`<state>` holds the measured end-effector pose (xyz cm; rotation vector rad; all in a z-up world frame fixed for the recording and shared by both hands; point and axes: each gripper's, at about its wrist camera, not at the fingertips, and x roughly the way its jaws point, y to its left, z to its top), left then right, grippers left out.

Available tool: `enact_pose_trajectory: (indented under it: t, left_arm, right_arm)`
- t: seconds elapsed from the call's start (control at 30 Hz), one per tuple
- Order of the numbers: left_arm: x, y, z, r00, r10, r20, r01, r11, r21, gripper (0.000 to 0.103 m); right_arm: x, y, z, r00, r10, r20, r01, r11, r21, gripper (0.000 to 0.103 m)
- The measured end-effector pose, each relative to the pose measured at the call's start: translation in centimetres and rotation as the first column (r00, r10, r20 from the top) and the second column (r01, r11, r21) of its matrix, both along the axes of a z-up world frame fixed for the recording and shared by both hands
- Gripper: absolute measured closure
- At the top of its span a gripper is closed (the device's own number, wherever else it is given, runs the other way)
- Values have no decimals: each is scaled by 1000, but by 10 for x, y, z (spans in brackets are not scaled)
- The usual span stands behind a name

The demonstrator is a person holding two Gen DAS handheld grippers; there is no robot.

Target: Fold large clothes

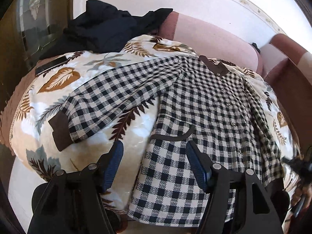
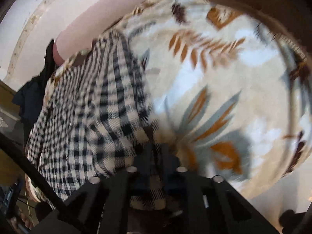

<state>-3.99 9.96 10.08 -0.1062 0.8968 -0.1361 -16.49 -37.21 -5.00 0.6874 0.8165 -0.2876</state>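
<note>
Covering most of what I see is the leaf-print blanket (image 1: 81,78), cream with rust, grey and dark brown fronds, spread over a pink sofa (image 1: 204,37). Lying face up on that blanket is the checked shirt (image 1: 206,101), a large black-and-white gingham piece with its front buttoned, small shiny snaps running down the placket. One sleeve stretches out flat to the side and ends in a dark brown cuff (image 1: 60,132). A brown collar (image 1: 214,66) sits at the far end, and brown trim curves along a pocket near the hem. A heap of black clothing (image 1: 109,33) rests at the blanket's far edge, apart from the shirt.

My left gripper (image 1: 154,156) hovers over the shirt's side edge with its blue pads spread apart and nothing pinched between them. My right gripper (image 2: 156,156) is clamped tight on a bunched fold of the checked fabric; that view is blurred.
</note>
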Motion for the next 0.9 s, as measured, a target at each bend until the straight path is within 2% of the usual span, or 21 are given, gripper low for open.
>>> enact_pose_trajectory:
  t: [0.17, 0.23, 0.27, 0.3, 0.33, 0.37, 0.47, 0.57, 0.63, 0.67, 0.77, 0.9]
  left_arm:
    - [-1, -5, -3, 1000, -14, -9, 14, 1000, -5, 37]
    - [-3, -7, -5, 1000, -19, -14, 18, 1000, -8, 38]
    - [-3, -8, -6, 1000, -21, -17, 21, 1000, -8, 38]
    - [-4, -10, -7, 1000, -23, -21, 23, 1000, -9, 38]
    - [-4, -10, -8, 999, -24, -23, 24, 1000, -10, 38]
    - [-4, -11, -9, 999, -26, -27, 26, 1000, -11, 38]
    - [-6, -15, -11, 999, -39, -36, 39, 999, -11, 38]
    - [-9, -18, -11, 998, -53, -32, 52, 999, -3, 38]
    - [-11, -19, -11, 998, -58, -28, 58, 998, 2, 37]
    - [-12, -20, -11, 998, -60, -27, 60, 998, 5, 38]
    - [-12, -21, -12, 998, -63, -29, 63, 998, 6, 37]
    - [-12, -22, -15, 998, -59, -35, 59, 998, 4, 37]
  right_arm:
    - [-31, -41, 54, 985, -150, 87, 159, 981, -112, 101]
    - [-34, -43, 66, 986, -132, 101, 144, 982, -120, 98]
    - [-33, -42, 67, 990, -98, 102, 108, 989, -99, 84]
    - [-28, -34, 62, 995, -36, 91, 42, 997, -63, 52]
    - [-24, -26, 56, 997, 6, 75, -2, 999, -44, 42]
    - [-21, -13, 48, 997, 48, 56, -46, 998, -36, 41]
    - [-11, 21, 21, 991, 131, -24, -132, 990, -46, 41]
    - [-7, 44, -4, 982, 167, -84, -170, 985, -26, 42]
    - [-3, 56, -15, 975, 170, -146, -180, 982, -60, 68]
    - [-2, 62, -17, 970, 174, -168, -190, 978, -83, 89]
    - [-9, 64, 0, 975, 175, -137, -193, 972, -135, 94]
    - [-26, 37, 49, 994, 81, -73, -98, 961, -258, 95]
